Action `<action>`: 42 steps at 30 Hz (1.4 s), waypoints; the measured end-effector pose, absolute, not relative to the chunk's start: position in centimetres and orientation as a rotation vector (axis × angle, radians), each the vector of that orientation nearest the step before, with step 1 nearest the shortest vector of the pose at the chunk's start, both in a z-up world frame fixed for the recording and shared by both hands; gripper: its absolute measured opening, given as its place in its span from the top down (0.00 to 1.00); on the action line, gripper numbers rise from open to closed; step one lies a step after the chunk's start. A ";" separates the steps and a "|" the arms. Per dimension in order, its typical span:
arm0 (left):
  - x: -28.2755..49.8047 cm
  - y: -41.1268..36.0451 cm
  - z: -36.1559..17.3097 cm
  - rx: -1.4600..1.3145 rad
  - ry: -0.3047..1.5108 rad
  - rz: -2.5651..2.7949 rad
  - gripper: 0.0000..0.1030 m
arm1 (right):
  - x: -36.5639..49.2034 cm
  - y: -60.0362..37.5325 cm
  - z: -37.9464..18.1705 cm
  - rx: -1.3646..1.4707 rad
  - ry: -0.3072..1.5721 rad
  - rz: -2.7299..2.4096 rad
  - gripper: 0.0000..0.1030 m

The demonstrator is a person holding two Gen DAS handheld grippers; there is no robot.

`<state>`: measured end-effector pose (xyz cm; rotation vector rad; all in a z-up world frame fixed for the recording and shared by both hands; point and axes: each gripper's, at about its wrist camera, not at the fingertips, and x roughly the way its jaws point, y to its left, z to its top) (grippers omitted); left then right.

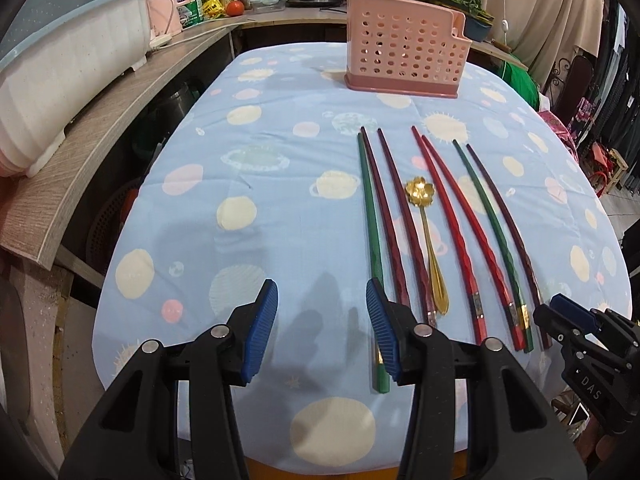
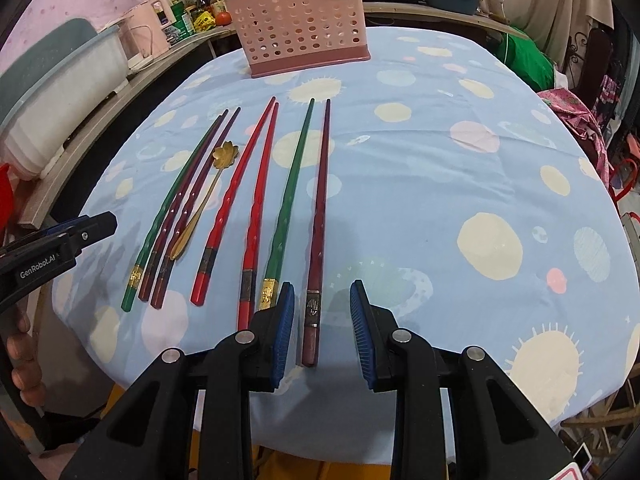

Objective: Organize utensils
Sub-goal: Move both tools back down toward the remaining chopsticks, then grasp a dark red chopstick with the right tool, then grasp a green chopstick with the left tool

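both claws [image 1: 322, 300] [image 2: 322, 302] gaping, r straddling outermost maroon chopstick [image 2: 318, 232] on tablecloth [image 2: 440, 168].

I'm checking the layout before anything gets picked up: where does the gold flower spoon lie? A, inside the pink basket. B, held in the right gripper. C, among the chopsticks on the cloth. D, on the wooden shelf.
C: the gold flower spoon lies flat on the cloth between a dark red chopstick and a bright red chopstick.

Seven chopsticks [image 1: 444, 216] and gold spoon [image 1: 428, 236] lie before pink holder [image 1: 404, 54].
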<state>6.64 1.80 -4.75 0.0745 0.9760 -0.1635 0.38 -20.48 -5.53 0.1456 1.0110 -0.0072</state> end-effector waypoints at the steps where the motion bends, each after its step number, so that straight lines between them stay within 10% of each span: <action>1: 6.5 1.8 -4.9 0.074 0.980 -0.164 0.57 | 0.3 -20.5 -5.6 0.146 1.011 -0.007 0.74; 11: 5.7 1.6 -6.1 0.072 1.019 -0.181 0.57 | -0.2 -20.8 -5.7 0.142 1.002 -0.028 0.93; 34: 5.2 0.5 -7.5 0.071 1.064 -0.228 0.58 | -0.6 -21.0 -5.8 0.150 0.990 -0.031 0.93; 42: 5.1 0.4 -7.5 0.085 1.063 -0.237 0.87 | -0.6 -21.0 -5.8 0.151 0.990 -0.030 0.93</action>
